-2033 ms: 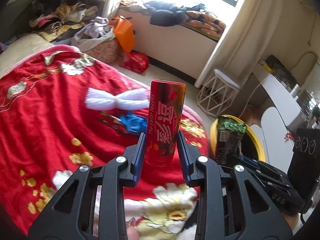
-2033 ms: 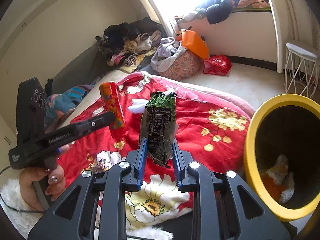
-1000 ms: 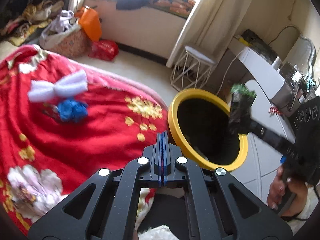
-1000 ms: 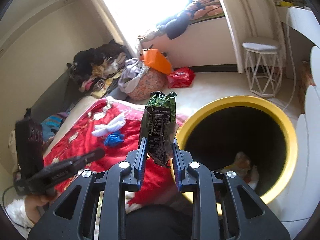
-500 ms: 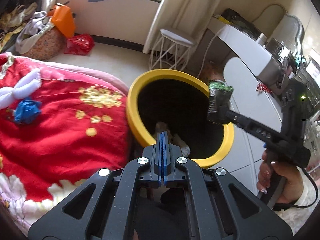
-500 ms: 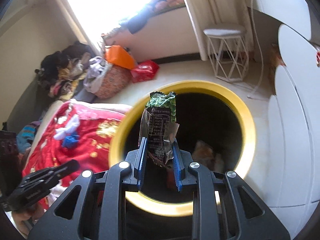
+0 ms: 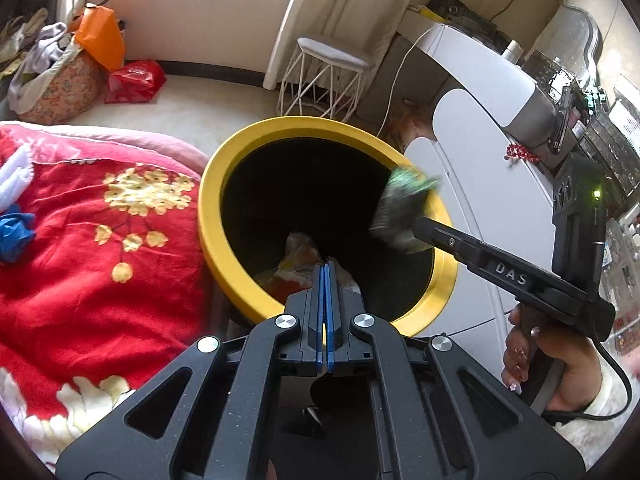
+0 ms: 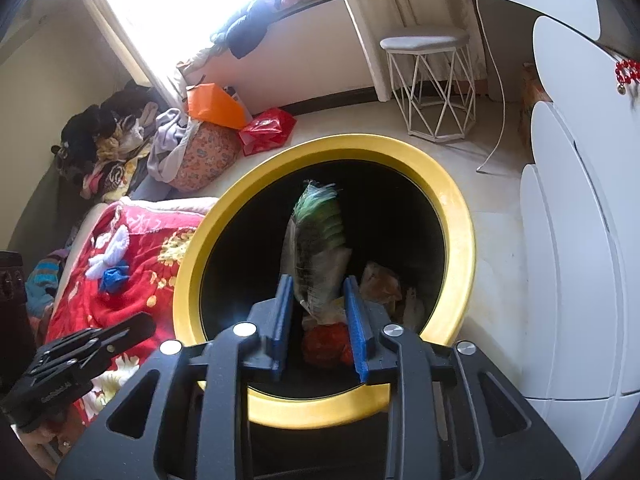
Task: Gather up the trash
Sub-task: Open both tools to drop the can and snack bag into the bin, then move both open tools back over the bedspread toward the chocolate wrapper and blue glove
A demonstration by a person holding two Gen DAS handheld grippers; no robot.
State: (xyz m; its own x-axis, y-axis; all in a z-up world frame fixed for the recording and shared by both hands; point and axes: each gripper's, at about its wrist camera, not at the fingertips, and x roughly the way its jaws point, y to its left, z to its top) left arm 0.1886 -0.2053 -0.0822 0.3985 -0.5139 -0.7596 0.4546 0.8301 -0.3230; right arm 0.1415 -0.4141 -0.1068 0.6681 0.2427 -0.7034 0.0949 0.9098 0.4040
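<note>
Right jaws parted, left shut (empty); yellow bin (image 8: 456,216) beside red blanket (image 7: 100,260).

A bin (image 8: 460,216) with a bright yellow rim and black interior sits beside a red blanket (image 7: 80,280) patterned with yellow and white flowers, on which lie a white bow (image 8: 108,250) and a blue crumpled scrap (image 8: 114,276). A green-topped, dark wrapper (image 8: 316,248) shows blurred between the blue pads of the black right gripper (image 8: 318,320), with orange and red scraps below. Behind stand a white wire stool (image 8: 434,88), an orange bag (image 8: 216,106) and a red bag (image 8: 266,130).
</note>
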